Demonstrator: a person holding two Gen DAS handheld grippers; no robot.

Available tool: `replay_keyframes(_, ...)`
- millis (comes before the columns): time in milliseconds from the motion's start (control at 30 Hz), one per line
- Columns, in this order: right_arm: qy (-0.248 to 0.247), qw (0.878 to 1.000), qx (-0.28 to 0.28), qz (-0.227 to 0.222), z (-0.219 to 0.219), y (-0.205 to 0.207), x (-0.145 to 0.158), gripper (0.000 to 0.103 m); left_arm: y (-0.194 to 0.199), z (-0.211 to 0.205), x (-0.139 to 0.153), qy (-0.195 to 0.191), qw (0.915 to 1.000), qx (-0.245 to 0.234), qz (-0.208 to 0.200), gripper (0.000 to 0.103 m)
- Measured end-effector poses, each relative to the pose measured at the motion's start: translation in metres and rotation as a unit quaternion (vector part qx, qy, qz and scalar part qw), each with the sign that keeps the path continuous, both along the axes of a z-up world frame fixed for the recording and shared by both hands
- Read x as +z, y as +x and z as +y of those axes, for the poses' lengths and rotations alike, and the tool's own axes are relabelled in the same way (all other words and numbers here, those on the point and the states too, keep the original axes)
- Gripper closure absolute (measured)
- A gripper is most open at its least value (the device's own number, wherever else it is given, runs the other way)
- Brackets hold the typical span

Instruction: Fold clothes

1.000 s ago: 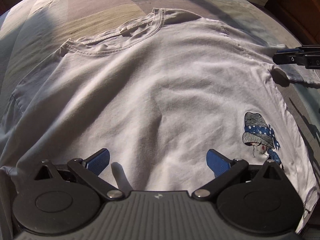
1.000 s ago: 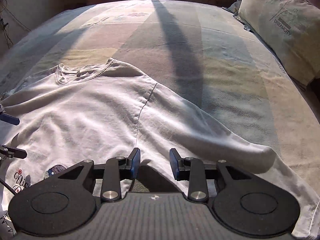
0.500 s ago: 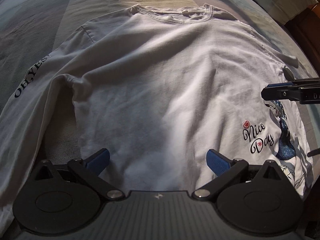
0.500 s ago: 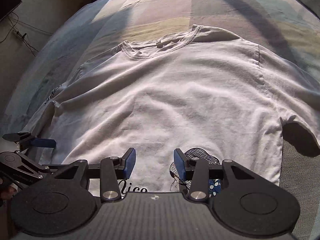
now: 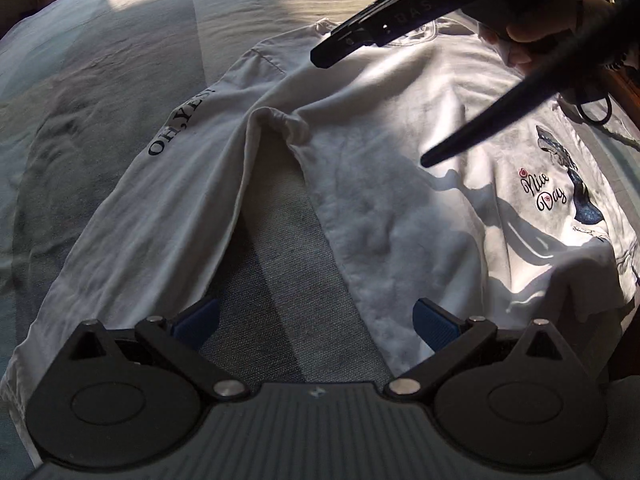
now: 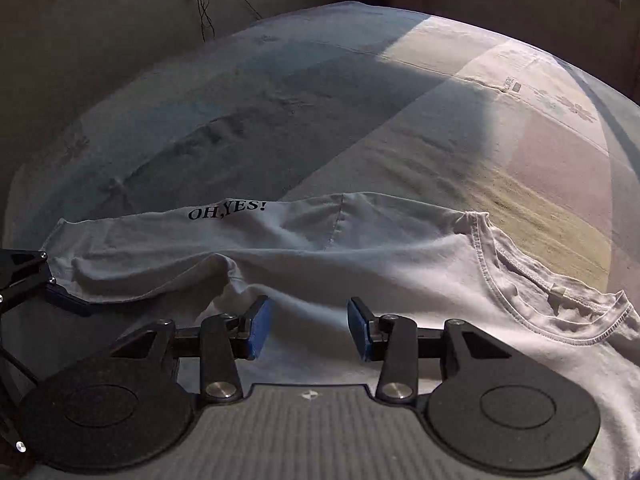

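Shirt (image 5: 400, 168) lies spread flat on the bed (image 6: 280, 120), its printed sleeve (image 5: 160, 216) running from 7 toward 12 o'clock before my left tool (image 5: 316, 320), the nearer one. Both tools are spread, pinching nothing; my right tool (image 6: 307, 330) hovers over the chest.

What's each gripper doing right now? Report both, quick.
Left gripper: open, empty, above the white long-sleeve shirt.
Right gripper: open, empty, over the shirt.

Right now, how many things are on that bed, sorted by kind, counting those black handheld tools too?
White long-sleeved cotton shirt: 1
Black handheld grippers with blue fingers, left gripper and right gripper: 2
Striped pastel bedsheet: 1
Total: 4
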State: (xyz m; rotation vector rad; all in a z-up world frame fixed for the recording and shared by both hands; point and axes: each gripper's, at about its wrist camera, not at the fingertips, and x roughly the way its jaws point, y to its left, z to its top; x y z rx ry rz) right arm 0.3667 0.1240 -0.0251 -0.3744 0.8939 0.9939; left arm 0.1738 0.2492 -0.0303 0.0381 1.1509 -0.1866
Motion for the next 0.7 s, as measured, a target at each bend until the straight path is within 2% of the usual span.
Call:
replay_keyframes(100, -0.015, 0.997, 0.075, -0.030, 0.063, 0.012, -0.001, 0.055, -0.014, 0.011, -0.002, 0.000, 1.0000, 0.001, -0.004, 0.001)
replay_keyframes(167, -0.028, 0.990, 0.128, -0.047, 0.103, 0.018, -0.004, 0.055, -0.019, 0.019, -0.004, -0.010, 0.9999, 0.007, -0.003, 0.001)
replay_keyframes(233, -0.053, 0.979, 0.189, -0.058, 0.136, 0.017, -0.012, 0.055, -0.023, 0.025, -0.006, -0.021, 0.9997, 0.013, -0.002, 0.001)
replay_keyframes(333, -0.113, 0.947, 0.288, -0.083, 0.168, 0.006, -0.030, 0.055, -0.030, 0.034, -0.008, -0.035, 0.9992, 0.021, -0.003, 0.001)
replay_keyframes(367, -0.125, 0.941, 0.304, -0.086, 0.174, 0.005, -0.033, 0.055, -0.032, 0.036, -0.008, -0.039, 0.9990, 0.022, -0.004, 0.001)
replay_keyframes(433, -0.136, 0.936, 0.313, -0.085, 0.178, 0.005, -0.033, 0.056, -0.034, 0.042, -0.010, -0.043, 0.9987, 0.029, -0.005, 0.001)
replay_keyframes(467, -0.141, 0.934, 0.317, -0.084, 0.179, 0.005, -0.033, 0.058, -0.035, 0.045, -0.010, -0.045, 0.9984, 0.033, -0.005, 0.001)
replay_keyframes(567, -0.157, 0.927, 0.330, -0.083, 0.185, 0.005, -0.032, 0.098, -0.037, 0.054, -0.012, -0.050, 0.9977, 0.045, -0.006, 0.001)
replay_keyframes(633, -0.168, 0.922, 0.339, -0.081, 0.189, 0.005, -0.032, 0.098, -0.037, 0.059, -0.011, -0.051, 0.9974, 0.051, -0.008, 0.001)
replay_keyframes(700, -0.161, 0.931, 0.315, -0.091, 0.194, 0.009, -0.030, 0.098, -0.039, 0.065, -0.008, -0.051, 0.9969, 0.059, -0.014, 0.001)
